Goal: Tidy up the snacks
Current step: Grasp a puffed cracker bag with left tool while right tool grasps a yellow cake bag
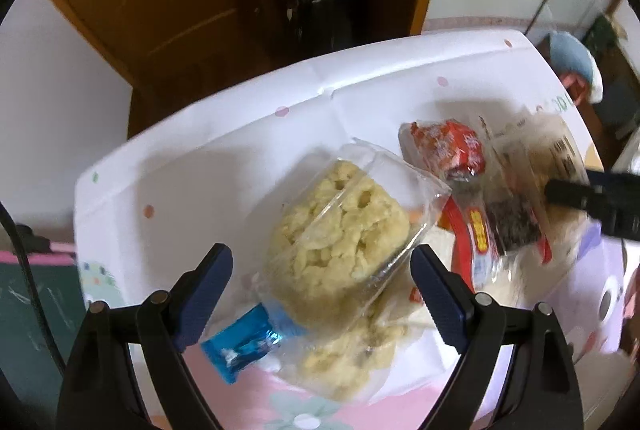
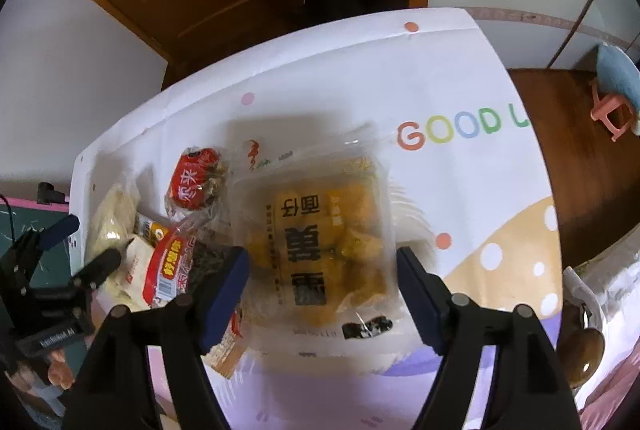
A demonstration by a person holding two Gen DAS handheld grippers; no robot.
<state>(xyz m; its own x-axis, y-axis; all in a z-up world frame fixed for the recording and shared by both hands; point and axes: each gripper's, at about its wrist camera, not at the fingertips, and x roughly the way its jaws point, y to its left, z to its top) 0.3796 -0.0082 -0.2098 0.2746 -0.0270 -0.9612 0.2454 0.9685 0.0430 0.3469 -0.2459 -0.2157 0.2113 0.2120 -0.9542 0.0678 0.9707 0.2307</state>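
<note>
1. The snacks lie in a loose heap on a white tablecloth (image 2: 320,77) with coloured dots and the letters "GOOD L" printed on it; every place below is given relative to the clear packet of pale crumbly cake (image 1: 340,226) in the left wrist view.
2. The left gripper (image 1: 322,282) hovers over that cake packet with its jaws spread wide; the blue pads (image 1: 208,286) stand to either side of the packet and grip nothing; whether they touch the wrapper cannot be told.
3. A small blue foil sweet (image 1: 240,346) lies just beside the cake packet's near-left corner; a second clear packet of the same pale cake (image 1: 352,362) sits partly under its near end.
4. Beyond its far-right corner lies a red-wrapped snack (image 1: 448,149); to its right, a red-and-yellow packet (image 1: 476,246) with a dark snack inside, touching the pile.
5. Further right is the large clear bag of yellow snacks (image 2: 320,242) with bold black lettering, flat on the cloth; the right gripper (image 2: 322,286) hangs over it, jaws wide apart, one pad (image 2: 224,294) at each long side, holding nothing; contact with the bag cannot be told.
6. The right gripper's dark finger shows blurred at the left view's right edge, over the bag.
</note>
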